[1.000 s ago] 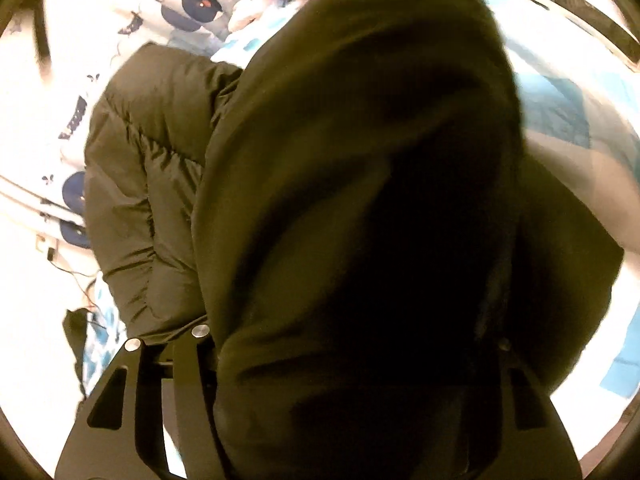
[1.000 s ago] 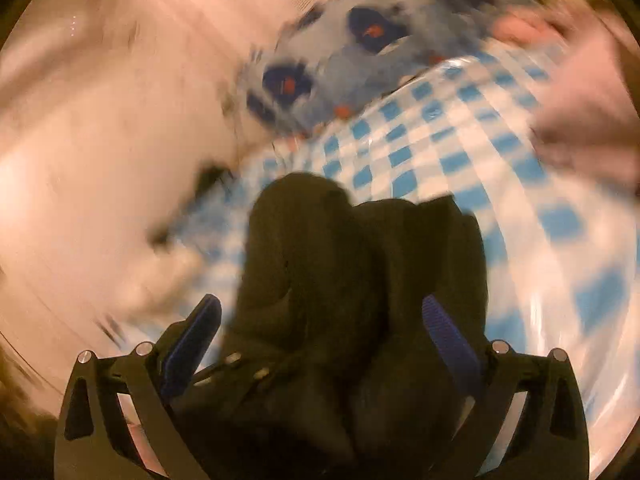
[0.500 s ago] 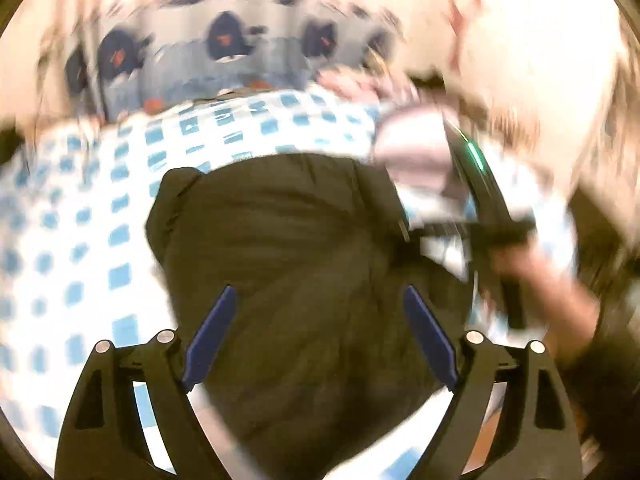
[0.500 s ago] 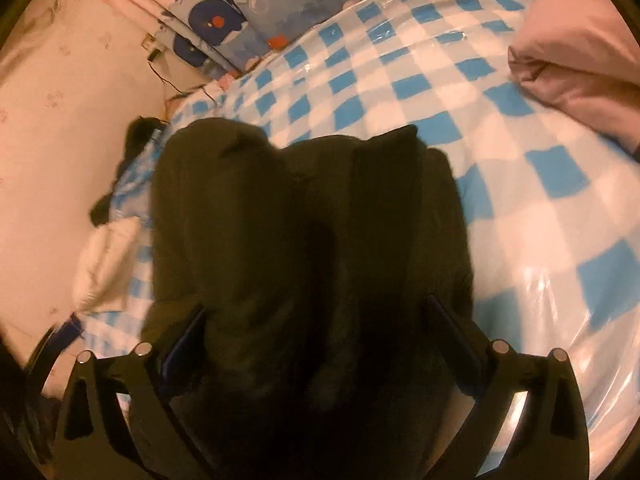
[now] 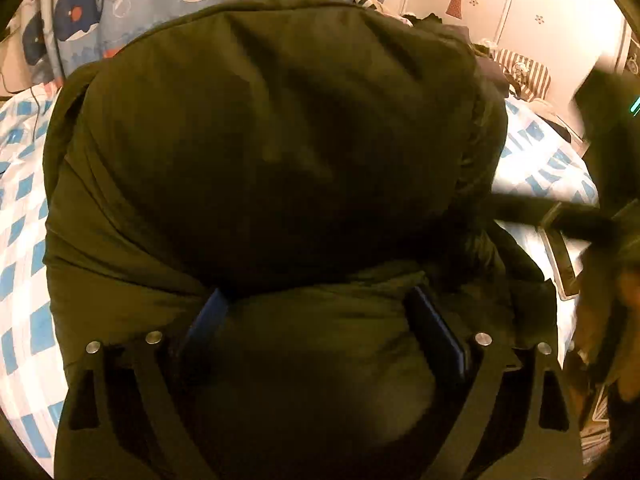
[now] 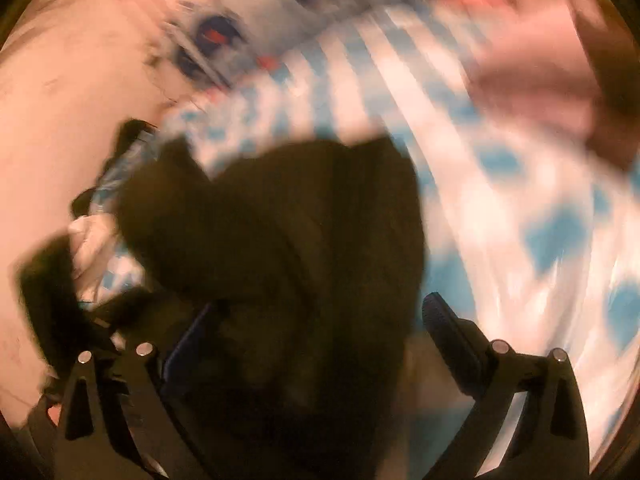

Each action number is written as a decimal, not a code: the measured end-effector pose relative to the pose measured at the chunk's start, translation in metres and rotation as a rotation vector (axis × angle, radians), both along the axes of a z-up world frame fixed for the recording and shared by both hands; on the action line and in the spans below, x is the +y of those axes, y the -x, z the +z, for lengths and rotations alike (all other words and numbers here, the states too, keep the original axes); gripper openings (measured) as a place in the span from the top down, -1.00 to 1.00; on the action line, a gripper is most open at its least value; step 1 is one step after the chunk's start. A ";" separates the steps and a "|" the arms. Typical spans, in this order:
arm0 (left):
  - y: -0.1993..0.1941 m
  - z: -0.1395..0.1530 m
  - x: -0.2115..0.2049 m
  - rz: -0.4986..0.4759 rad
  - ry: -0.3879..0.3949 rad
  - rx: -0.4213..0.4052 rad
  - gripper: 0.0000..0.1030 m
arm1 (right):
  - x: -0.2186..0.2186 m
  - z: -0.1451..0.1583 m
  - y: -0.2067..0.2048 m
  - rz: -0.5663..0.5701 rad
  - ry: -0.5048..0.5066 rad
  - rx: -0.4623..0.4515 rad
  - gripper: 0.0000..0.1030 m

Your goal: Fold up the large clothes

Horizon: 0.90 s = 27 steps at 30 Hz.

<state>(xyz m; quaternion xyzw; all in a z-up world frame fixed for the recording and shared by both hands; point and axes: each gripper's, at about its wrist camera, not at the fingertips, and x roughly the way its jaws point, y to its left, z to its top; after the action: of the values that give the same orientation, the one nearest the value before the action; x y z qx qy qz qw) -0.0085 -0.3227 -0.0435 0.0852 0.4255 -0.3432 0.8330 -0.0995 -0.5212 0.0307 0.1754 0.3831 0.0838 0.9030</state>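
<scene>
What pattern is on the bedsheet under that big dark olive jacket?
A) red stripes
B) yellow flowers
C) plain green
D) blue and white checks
D: the bedsheet showing around the dark olive jacket is white with blue squares, seen at the left and right edges of the left wrist view and again, blurred, in the right wrist view.
</scene>
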 end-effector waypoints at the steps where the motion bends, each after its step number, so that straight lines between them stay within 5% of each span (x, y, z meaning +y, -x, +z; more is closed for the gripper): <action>1: 0.000 0.001 0.001 0.002 0.001 0.001 -0.70 | 0.013 0.015 -0.006 0.038 0.050 -0.034 -0.88; 4: 0.009 0.014 0.014 0.005 0.039 0.001 -0.70 | 0.039 0.026 -0.043 0.052 0.231 0.000 -0.88; 6: 0.018 0.030 0.043 0.036 0.125 0.003 -0.69 | 0.025 0.018 -0.066 -0.025 0.265 0.038 -0.88; 10: 0.013 0.042 0.137 0.252 0.310 0.018 -0.71 | -0.025 -0.028 -0.086 -0.124 0.026 0.162 -0.88; 12: -0.006 0.021 0.186 0.413 0.394 0.098 -0.75 | -0.037 -0.053 -0.082 -0.132 -0.115 0.199 -0.88; 14: -0.026 -0.021 0.212 0.494 0.460 0.261 -0.75 | -0.043 -0.076 -0.076 -0.156 -0.253 0.221 -0.88; 17: -0.034 -0.070 0.211 0.477 0.552 0.430 -0.75 | -0.025 -0.092 -0.064 -0.191 -0.336 0.203 -0.89; 19: -0.034 -0.069 0.206 0.425 0.588 0.443 -0.75 | -0.005 -0.099 -0.052 -0.201 -0.438 0.184 -0.89; 23: -0.025 -0.026 0.206 0.383 0.400 0.290 -0.75 | 0.043 -0.101 -0.034 -0.115 -0.446 0.165 -0.89; 27: -0.001 -0.010 0.205 0.339 0.248 0.144 -0.75 | 0.035 -0.094 -0.027 -0.138 -0.348 0.119 -0.86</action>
<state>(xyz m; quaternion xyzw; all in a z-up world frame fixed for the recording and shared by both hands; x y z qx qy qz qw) -0.0074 -0.1178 -0.0539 -0.1156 0.4466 -0.2533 0.8503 -0.0729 -0.4861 -0.0634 0.3593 0.4025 0.0762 0.8385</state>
